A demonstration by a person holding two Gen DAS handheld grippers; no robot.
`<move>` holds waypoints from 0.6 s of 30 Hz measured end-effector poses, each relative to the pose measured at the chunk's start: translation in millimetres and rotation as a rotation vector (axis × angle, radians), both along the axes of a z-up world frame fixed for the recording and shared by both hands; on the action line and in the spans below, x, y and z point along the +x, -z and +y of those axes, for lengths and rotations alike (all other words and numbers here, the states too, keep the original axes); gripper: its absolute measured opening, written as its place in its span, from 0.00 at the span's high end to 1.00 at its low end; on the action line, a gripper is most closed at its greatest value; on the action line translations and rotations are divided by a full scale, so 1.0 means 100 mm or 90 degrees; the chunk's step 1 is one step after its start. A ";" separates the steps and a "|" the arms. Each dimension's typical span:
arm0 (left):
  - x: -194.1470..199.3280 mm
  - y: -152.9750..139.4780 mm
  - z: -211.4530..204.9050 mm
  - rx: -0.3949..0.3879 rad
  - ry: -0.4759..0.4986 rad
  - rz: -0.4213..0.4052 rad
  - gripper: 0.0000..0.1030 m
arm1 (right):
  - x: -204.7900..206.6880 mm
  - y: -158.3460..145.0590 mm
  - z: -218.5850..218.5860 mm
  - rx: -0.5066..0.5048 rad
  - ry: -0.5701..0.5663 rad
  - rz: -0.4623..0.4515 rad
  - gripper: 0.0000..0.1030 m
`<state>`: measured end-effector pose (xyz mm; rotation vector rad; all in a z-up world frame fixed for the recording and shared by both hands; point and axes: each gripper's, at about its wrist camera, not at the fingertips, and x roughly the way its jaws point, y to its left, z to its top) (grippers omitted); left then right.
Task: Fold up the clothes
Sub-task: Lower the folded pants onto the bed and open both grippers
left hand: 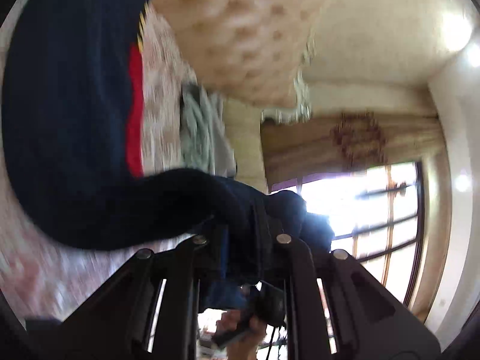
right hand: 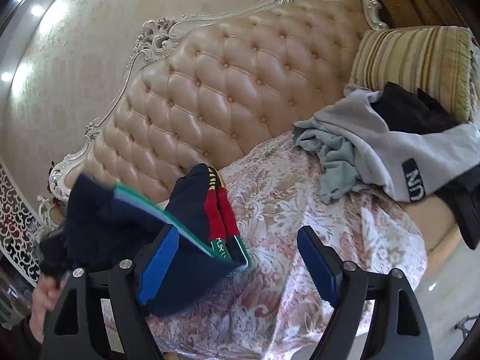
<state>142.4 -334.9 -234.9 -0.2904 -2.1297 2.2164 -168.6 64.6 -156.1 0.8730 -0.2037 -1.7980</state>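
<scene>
A navy garment [left hand: 66,105] with red, green and white trim hangs up off the bed on the left of the left wrist view. My left gripper [left hand: 255,240] is shut on a bunched fold of it, and the cloth hides the fingertips. In the right wrist view the same navy garment [right hand: 186,210] rises toward the left, where a hand [right hand: 45,294] holds the left gripper [right hand: 54,252]. My right gripper [right hand: 240,265] stands open with its blue pads [right hand: 159,264] wide apart. The garment's lower corner lies behind the left pad and reaches into the gap.
The bed has a pink floral cover [right hand: 300,210] and a tufted headboard [right hand: 225,90]. A pile of grey, green and black clothes [right hand: 360,138] lies at the right by a striped cushion [right hand: 414,60]. A bright window [left hand: 375,204] is beyond the bed.
</scene>
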 end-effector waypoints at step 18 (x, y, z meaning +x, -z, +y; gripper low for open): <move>0.61 1.13 -1.55 0.229 -0.085 -0.135 0.66 | 0.18 -0.09 -1.63 0.058 -0.126 0.053 0.20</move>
